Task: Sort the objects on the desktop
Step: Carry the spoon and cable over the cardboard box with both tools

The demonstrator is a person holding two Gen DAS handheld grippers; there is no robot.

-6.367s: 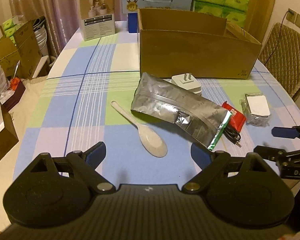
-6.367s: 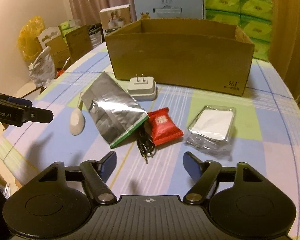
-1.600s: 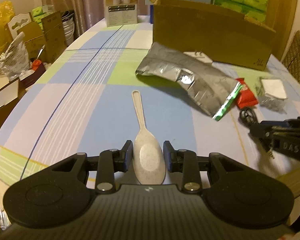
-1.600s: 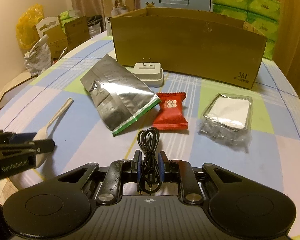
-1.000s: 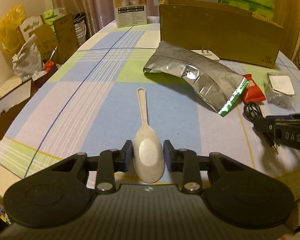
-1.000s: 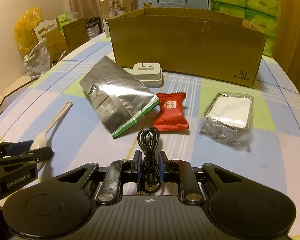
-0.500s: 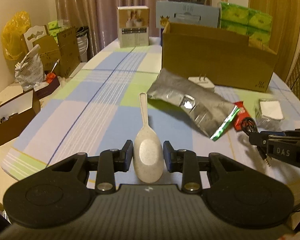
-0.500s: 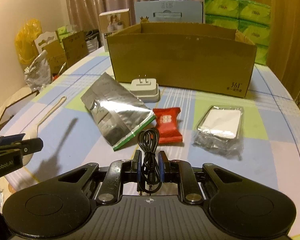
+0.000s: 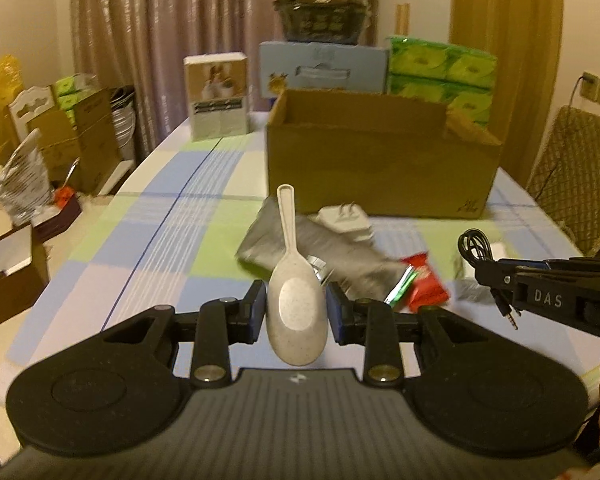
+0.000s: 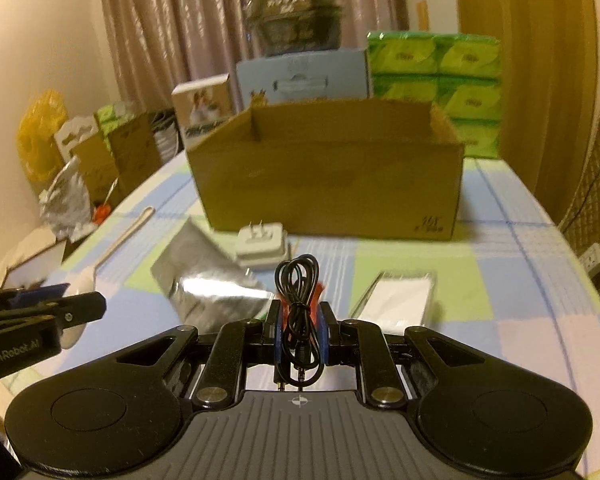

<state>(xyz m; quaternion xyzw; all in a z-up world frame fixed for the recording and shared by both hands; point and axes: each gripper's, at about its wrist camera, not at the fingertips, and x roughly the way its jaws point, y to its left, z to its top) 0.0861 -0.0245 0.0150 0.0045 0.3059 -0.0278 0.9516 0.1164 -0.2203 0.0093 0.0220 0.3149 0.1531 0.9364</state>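
A: What is sitting at the back of the checked tabletop [image 10: 512, 280]?

B: The open cardboard box [image 10: 328, 184].

A: And the grippers?

B: The left gripper [image 9: 296, 312] is clamping the spoon [image 9: 294, 292] by its bowl above the tabletop; the right gripper [image 10: 298, 332] is pinching the coiled black cable [image 10: 298, 280], jaws closed on it.

Speckled beige spoon [image 9: 296, 312], checked tablecloth [image 9: 168, 248]

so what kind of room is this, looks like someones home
Most likely a home dining room doubling as storage: a table under a checked tablecloth, heavy curtains behind, a padded chair, and stacked packs of green tissue.
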